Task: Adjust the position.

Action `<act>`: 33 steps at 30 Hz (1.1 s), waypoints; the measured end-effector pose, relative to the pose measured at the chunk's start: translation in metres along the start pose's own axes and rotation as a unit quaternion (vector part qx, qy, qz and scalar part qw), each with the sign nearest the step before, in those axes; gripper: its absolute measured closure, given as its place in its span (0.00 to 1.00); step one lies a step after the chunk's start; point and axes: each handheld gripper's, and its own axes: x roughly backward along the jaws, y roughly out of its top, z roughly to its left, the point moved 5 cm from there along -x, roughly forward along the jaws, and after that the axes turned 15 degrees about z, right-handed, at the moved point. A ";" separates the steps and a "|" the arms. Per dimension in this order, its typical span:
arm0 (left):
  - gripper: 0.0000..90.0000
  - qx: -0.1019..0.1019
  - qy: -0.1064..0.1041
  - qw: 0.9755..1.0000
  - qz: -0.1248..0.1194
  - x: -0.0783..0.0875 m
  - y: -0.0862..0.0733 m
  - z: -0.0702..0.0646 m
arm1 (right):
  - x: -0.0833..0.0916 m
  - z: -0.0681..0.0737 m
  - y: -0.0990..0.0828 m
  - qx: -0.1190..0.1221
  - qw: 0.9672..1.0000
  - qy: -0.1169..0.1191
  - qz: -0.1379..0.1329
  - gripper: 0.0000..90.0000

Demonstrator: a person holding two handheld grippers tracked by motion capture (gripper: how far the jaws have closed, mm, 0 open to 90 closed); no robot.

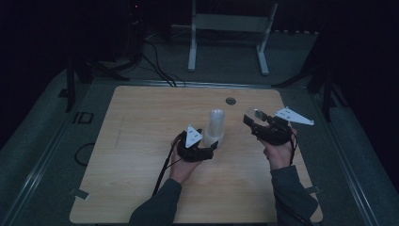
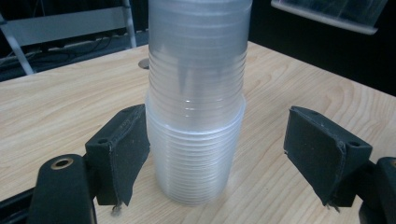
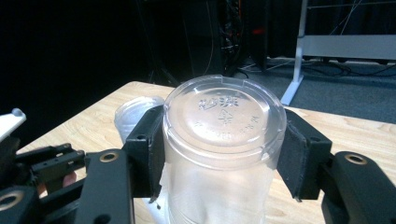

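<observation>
Clear cups at mid-table, one lifted off.

On the wooden table, a stack of clear cups stands upside down near the centre, between the spread jaws of the left gripper. Nearer the right edge, the right gripper pinches a single clear cup.

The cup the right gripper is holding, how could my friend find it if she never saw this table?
Start at the wooden table and go to its right side, where the right gripper is lifted. Its jaws squeeze one clear plastic cup, upside down, raised lettering on its bottom. Its neighbour, the stack of cups, stands on the table instead, by the left gripper.
</observation>
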 end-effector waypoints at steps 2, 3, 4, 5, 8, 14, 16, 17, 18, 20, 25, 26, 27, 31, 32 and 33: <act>0.24 0.001 -0.001 1.000 -0.003 0.002 0.001 0.000 | -0.001 0.000 -0.004 -0.001 1.000 0.000 0.002 0.45; 0.24 0.000 -0.001 1.000 -0.004 0.004 0.001 0.000 | -0.001 0.001 -0.005 -0.003 1.000 0.000 0.003 0.45; 0.24 0.001 -0.002 1.000 -0.005 0.005 0.001 -0.001 | -0.002 0.001 -0.006 -0.003 1.000 0.000 0.003 0.45; 0.24 0.000 -0.002 1.000 -0.006 0.005 0.002 -0.001 | -0.002 0.001 -0.007 -0.004 1.000 -0.001 0.002 0.45; 0.24 0.002 -0.005 1.000 -0.007 0.007 0.002 -0.001 | -0.003 0.001 -0.011 -0.004 1.000 -0.002 0.004 0.45; 0.24 -0.004 -0.011 1.000 -0.007 0.009 0.002 -0.006 | -0.006 0.002 -0.020 -0.008 1.000 -0.001 0.011 0.45; 0.24 -0.008 -0.010 1.000 -0.008 0.010 0.002 -0.007 | -0.006 0.002 -0.023 -0.014 1.000 0.000 0.010 0.45; 0.24 -0.007 -0.011 1.000 -0.008 0.010 0.003 -0.008 | -0.007 0.002 -0.024 -0.016 1.000 0.001 0.008 0.45; 0.24 -0.009 -0.012 1.000 -0.009 0.011 0.003 -0.009 | -0.007 0.003 -0.026 -0.017 1.000 0.002 0.009 0.45; 0.24 -0.010 -0.013 1.000 -0.010 0.012 0.004 -0.010 | -0.008 0.003 -0.029 -0.017 1.000 0.003 0.010 0.45; 0.24 -0.020 -0.019 1.000 -0.012 0.014 0.005 -0.013 | -0.011 0.003 -0.035 -0.025 1.000 0.006 0.012 0.45; 0.24 -0.022 -0.022 0.999 -0.013 0.014 0.005 -0.014 | -0.011 0.003 -0.036 -0.027 1.000 0.006 0.012 0.45; 0.24 -0.024 -0.024 0.999 -0.014 0.015 0.005 -0.015 | -0.012 0.003 -0.037 -0.027 1.000 0.007 0.011 0.45; 0.24 -0.026 -0.035 0.999 -0.017 0.015 0.006 -0.019 | -0.014 0.005 -0.043 -0.035 0.999 0.013 0.012 0.45; 0.24 -0.027 -0.037 0.999 -0.017 0.015 0.006 -0.019 | -0.014 0.006 -0.044 -0.036 0.999 0.014 0.012 0.45; 0.24 -0.027 -0.038 0.999 -0.016 0.015 0.006 -0.020 | -0.015 0.006 -0.046 -0.037 0.999 0.015 0.013 0.45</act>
